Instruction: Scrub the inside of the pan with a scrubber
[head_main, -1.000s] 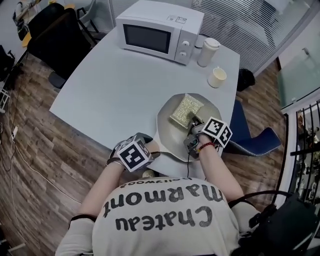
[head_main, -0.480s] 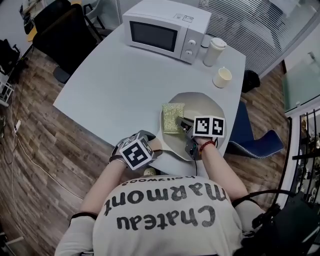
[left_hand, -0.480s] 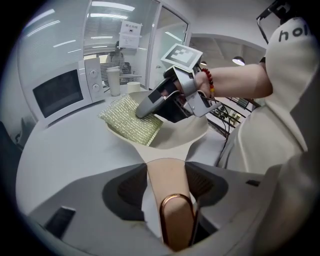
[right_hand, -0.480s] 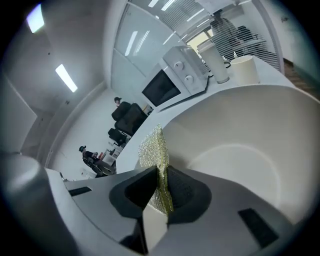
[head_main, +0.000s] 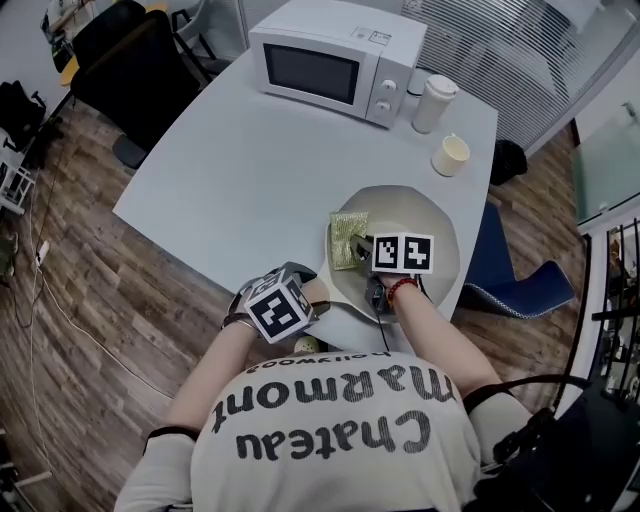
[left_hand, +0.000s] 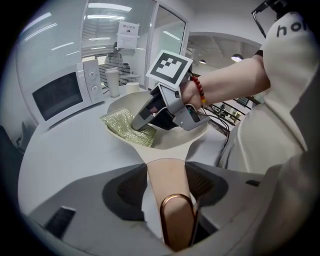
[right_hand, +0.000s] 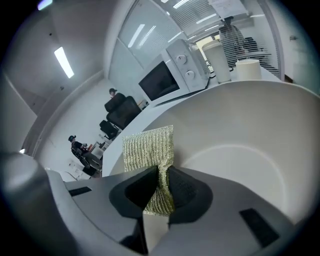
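Scrubbing the pan's (head_main: 432, 222) left side.
Right hand-held gripper (right_hand: 161, 186) pinches the scrubber (right_hand: 149, 146); left hand-held gripper (left_hand: 165, 176) clamps the handle (left_hand: 176, 222). Next, probably: rub the bare bottom.

Shallow cream pan (head_main: 437, 228); glittery gold mesh scrubber (head_main: 346, 238) on edge at its left rim.
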